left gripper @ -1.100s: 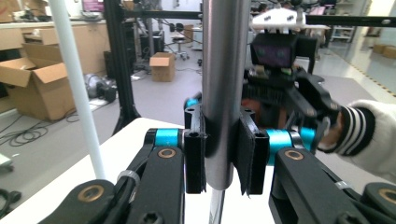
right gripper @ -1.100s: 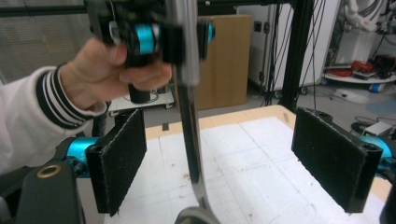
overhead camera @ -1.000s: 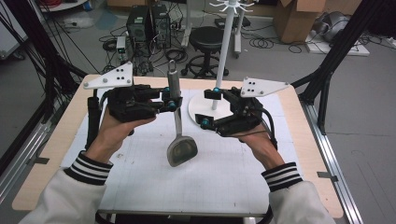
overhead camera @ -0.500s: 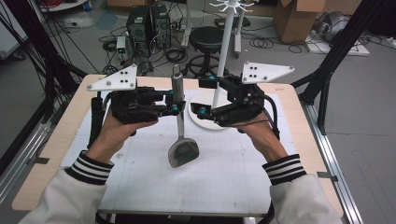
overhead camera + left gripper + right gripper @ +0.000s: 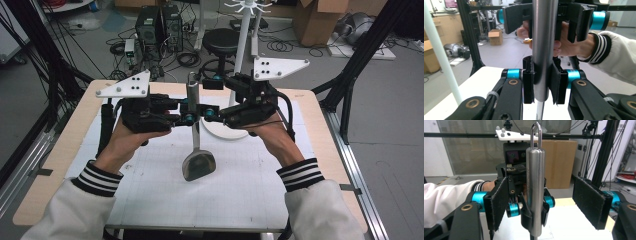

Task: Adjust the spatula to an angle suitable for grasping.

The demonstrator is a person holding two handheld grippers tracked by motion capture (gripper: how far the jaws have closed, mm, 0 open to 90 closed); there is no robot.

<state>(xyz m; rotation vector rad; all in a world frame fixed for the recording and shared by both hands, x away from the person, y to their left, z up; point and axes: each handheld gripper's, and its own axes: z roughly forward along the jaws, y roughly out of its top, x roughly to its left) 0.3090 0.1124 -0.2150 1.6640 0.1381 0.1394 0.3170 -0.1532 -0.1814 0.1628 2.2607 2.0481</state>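
Observation:
A steel spatula stands upright, its flat head point(image 5: 198, 166) resting on the white mat and its round handle point(image 5: 192, 94) topped by a wire loop point(image 5: 536, 132). My left gripper point(image 5: 188, 119) is shut on the handle point(image 5: 544, 37) low down, pads pressed against both sides point(image 5: 541, 83). My right gripper point(image 5: 204, 98) faces it from the other side, higher up. Its jaws have just been closing, and the handle point(image 5: 535, 187) stands between the pads point(image 5: 589, 202) without touching them, so the right gripper point(image 5: 544, 202) is open.
A white hook stand rises behind the grippers, its post point(image 5: 243, 45) on a round base point(image 5: 225, 132). The gridded white mat point(image 5: 240, 190) covers the wooden table point(image 5: 55, 165). A stool point(image 5: 222, 42) and cardboard boxes point(image 5: 320, 20) sit on the floor beyond.
The right gripper has risen and moved left to the spatula handle, its jaws now either side of it and narrower. The left gripper and spatula have not moved.

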